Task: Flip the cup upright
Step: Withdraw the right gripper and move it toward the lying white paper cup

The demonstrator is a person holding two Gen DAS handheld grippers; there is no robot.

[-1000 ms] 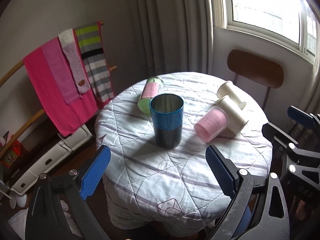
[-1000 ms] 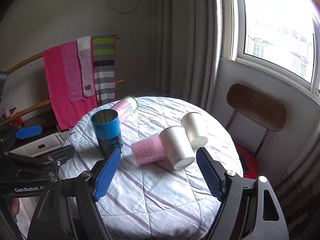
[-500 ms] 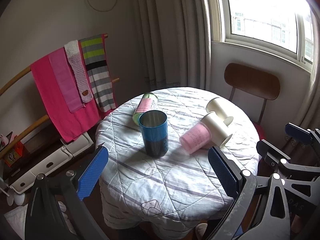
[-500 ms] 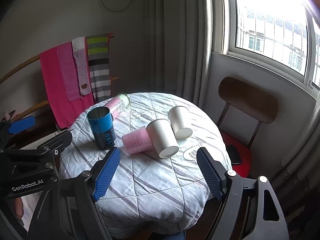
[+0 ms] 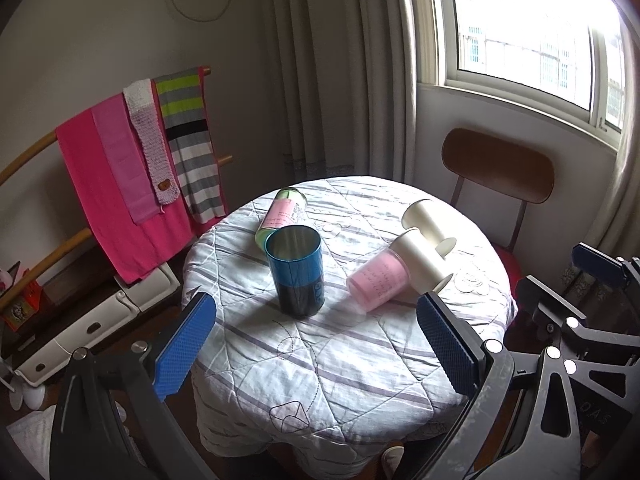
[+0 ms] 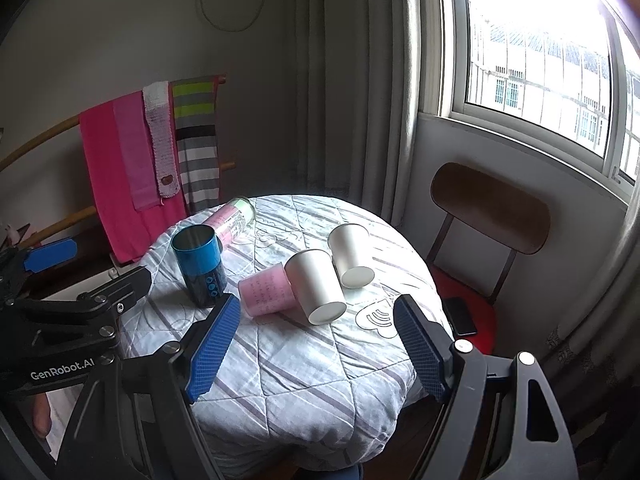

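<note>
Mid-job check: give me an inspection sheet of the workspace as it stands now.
Surface: round table under a quilted striped cloth.
Job's things: blue cup upright; pink cup, two white cups and a pink-labelled glass lie on their sides.
Clutter: nothing seen on the table beyond the cups.
Grippers: left gripper and right gripper both open, empty, short of the table.
Cables: a cord loop hangs on the wall.
Surroundings: towel rack, chair with a phone on its seat, window.

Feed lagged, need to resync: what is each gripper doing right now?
Left gripper: open, holding nothing.
Right gripper: open, holding nothing.
</note>
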